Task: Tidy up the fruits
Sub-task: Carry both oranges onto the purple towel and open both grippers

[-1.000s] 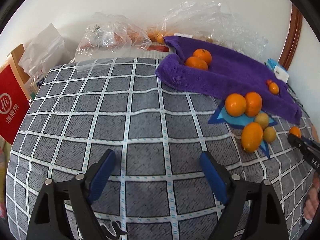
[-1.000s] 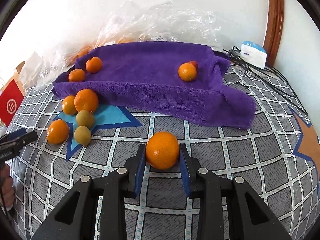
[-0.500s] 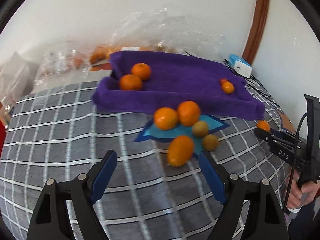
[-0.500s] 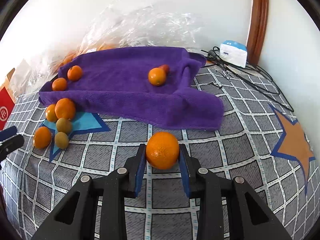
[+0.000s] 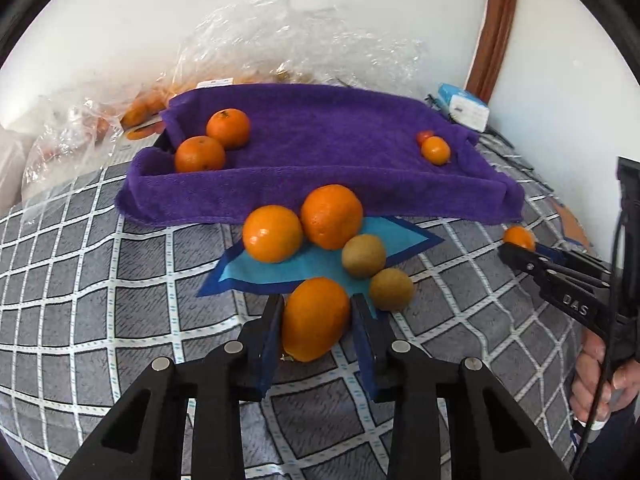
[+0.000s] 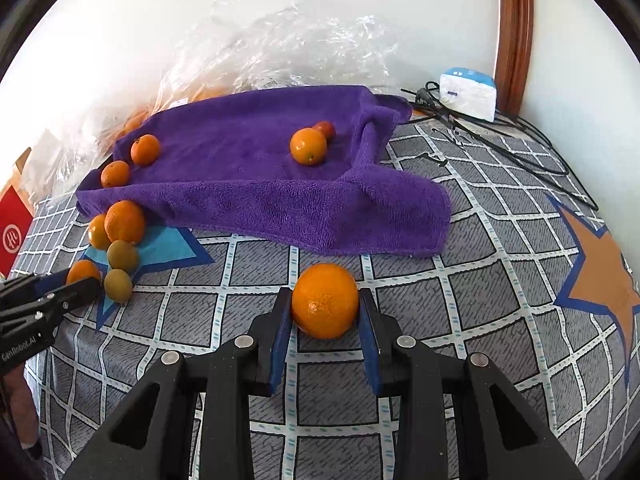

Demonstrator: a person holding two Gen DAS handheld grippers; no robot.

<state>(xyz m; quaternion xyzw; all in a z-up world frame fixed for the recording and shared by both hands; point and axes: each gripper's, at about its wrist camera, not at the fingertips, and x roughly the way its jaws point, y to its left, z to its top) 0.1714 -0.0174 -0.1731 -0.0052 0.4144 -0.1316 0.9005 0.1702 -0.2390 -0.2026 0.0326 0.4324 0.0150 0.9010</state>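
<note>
My left gripper (image 5: 316,318) is shut on an oval orange (image 5: 315,319) at the near edge of the fruit pile. Behind it lie two oranges (image 5: 272,233) (image 5: 331,216) and two brownish-green fruits (image 5: 363,255) (image 5: 391,289) on a blue star patch. My right gripper (image 6: 325,312) is shut on a round orange (image 6: 325,300), held over the grey checked cloth in front of the purple towel (image 6: 256,184). The towel holds two oranges (image 5: 228,128) (image 5: 199,154) at its left and a small orange (image 6: 308,146) with a small red fruit (image 6: 325,129) at its right.
Clear plastic bags (image 6: 280,48) with more oranges lie behind the towel against the wall. A white and blue box (image 6: 467,95) and black cables (image 6: 520,148) sit at the far right. A red carton (image 6: 14,232) stands at the left edge.
My left gripper swung right to the fruit pile, moved in and closed on the oval orange. My right gripper kept its hold on the round orange and shifted slightly.
</note>
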